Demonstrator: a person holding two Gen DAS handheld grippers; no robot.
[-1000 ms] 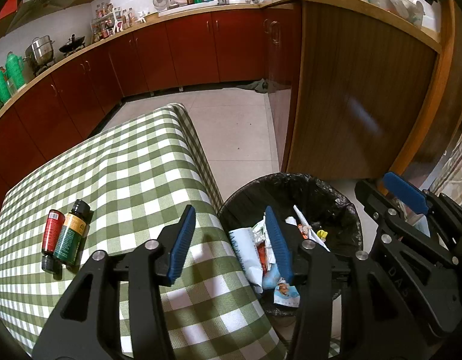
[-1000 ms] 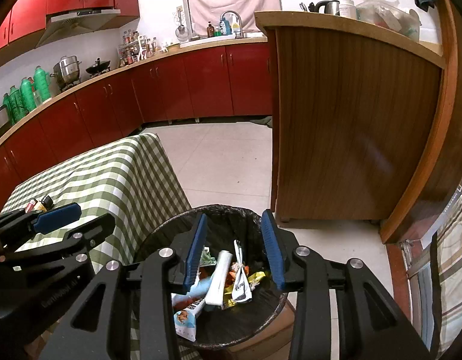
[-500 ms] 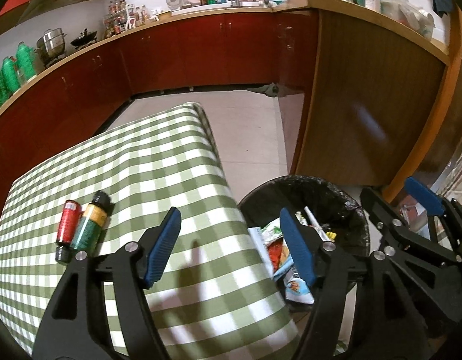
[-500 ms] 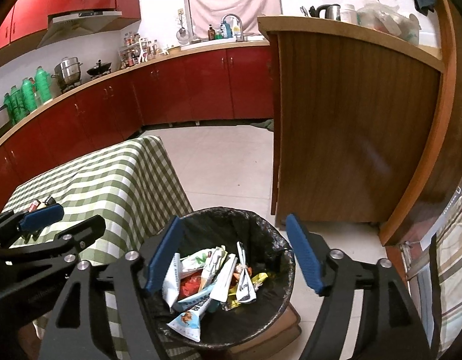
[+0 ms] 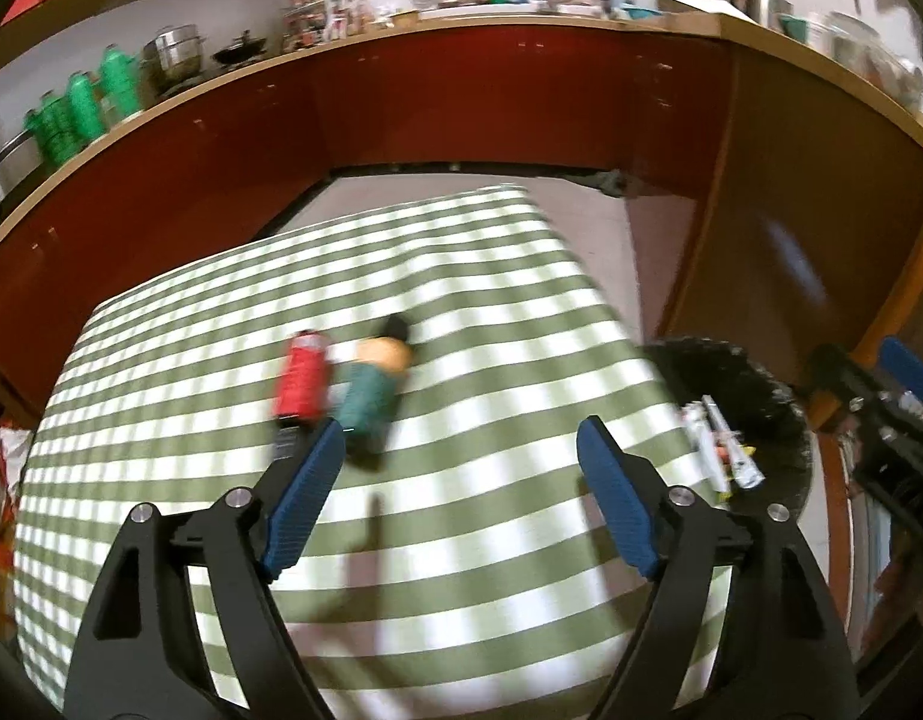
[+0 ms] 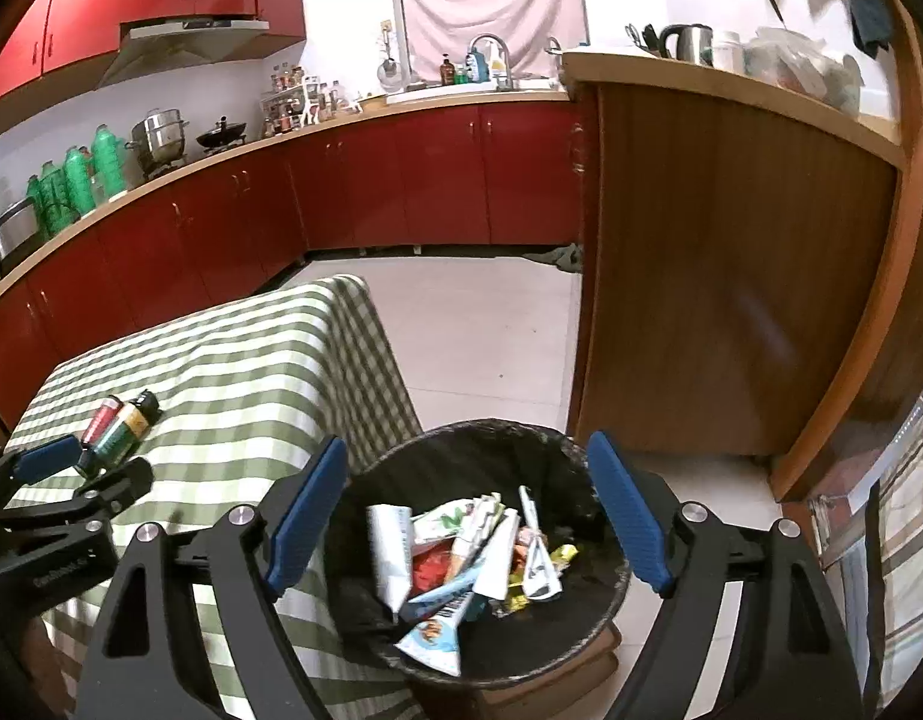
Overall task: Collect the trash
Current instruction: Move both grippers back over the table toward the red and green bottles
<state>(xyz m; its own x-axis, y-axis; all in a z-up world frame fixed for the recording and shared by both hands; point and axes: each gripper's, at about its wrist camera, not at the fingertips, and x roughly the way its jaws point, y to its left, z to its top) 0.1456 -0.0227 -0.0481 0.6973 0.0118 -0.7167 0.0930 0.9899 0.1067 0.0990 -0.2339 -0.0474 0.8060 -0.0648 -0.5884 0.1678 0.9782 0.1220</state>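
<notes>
Left wrist view: left tongs (image 5: 461,474) spread wide and empty, poised over the worktop (image 5: 491,540), which wears a green-checked cloth. Remaining trash, two items: red bottle (image 5: 302,381) and green bottle (image 5: 374,393), lying side by side and touching, just ahead of the left pad; picture blurred, labels unreadable. Bin (image 5: 743,396) at the worktop's right edge, black-lined, wrappers showing. Right wrist view: right tongs (image 6: 467,507) likewise spread wide and empty, hanging directly above the bin (image 6: 605,618). Bin contents: a heap of wrappers (image 6: 461,558), white, red, yellow and blue, filling the lower part of the liner. Same view shows both bottles (image 6: 116,423) on the worktop (image 6: 239,384) with the left tongs (image 6: 71,468) close by them. Progress, as judged: most of the job done, the wrappers binned; two bottles left, no other litter seen on the cloth. Surroundings: red cabinets (image 6: 401,180) under a long kitchen counter with green jugs (image 6: 71,180), pots and a sink; a wooden partition (image 6: 731,270) right of the bin; tiled floor between. Obstructions: none between bottles and bin; the bottles lie so close together that pinching one may roll the other.
</notes>
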